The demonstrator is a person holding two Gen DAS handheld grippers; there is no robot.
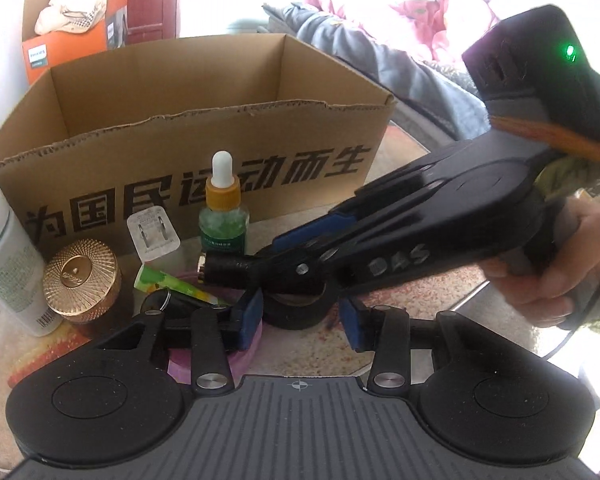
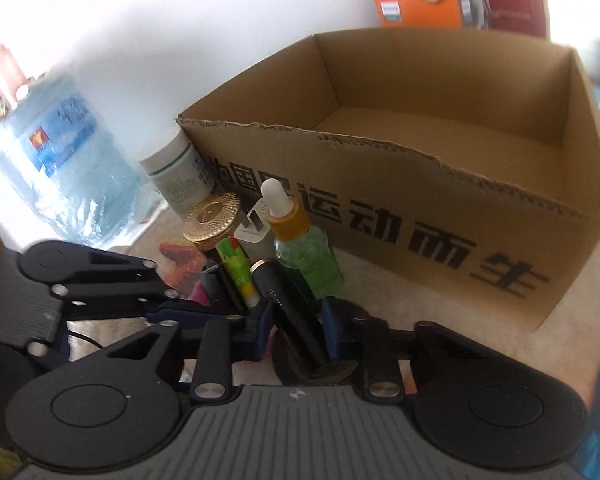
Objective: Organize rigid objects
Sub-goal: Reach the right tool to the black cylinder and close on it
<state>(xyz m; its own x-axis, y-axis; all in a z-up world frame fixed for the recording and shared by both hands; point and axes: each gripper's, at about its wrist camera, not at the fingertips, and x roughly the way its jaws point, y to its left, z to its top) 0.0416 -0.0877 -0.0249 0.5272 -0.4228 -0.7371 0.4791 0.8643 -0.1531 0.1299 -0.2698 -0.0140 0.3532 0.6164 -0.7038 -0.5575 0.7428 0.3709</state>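
Brown corrugated cardboard makes up the open box (image 1: 204, 152), which stands behind a huddle of small things on the pale table (image 1: 412, 304). In front of its printed wall stand a green dropper bottle (image 1: 223, 216) with an orange collar and white bulb, a white plug adapter (image 1: 153, 236), a jar with a gold ribbed lid (image 1: 82, 278) and a white plastic bottle (image 1: 4, 256). A green and yellow tube (image 1: 172, 284) lies tilted among them.

The right gripper (image 2: 298, 322) has its blue pads pressed on a black cylindrical tube (image 2: 288, 308) with a metallic end, which lies just beside the dropper bottle; from the left wrist view the same tube juts out past that gripper's tips. The left gripper (image 1: 302, 320) has its jaws apart, spanning a dark round object (image 1: 296, 308), possibly a roll of tape, without clearly touching it. A purple disc (image 1: 240, 356) lies under its left finger. A hand (image 1: 548, 264) grips the right tool's handle. An orange carton (image 2: 420, 4) and a large water jug (image 2: 60, 160) sit farther off.
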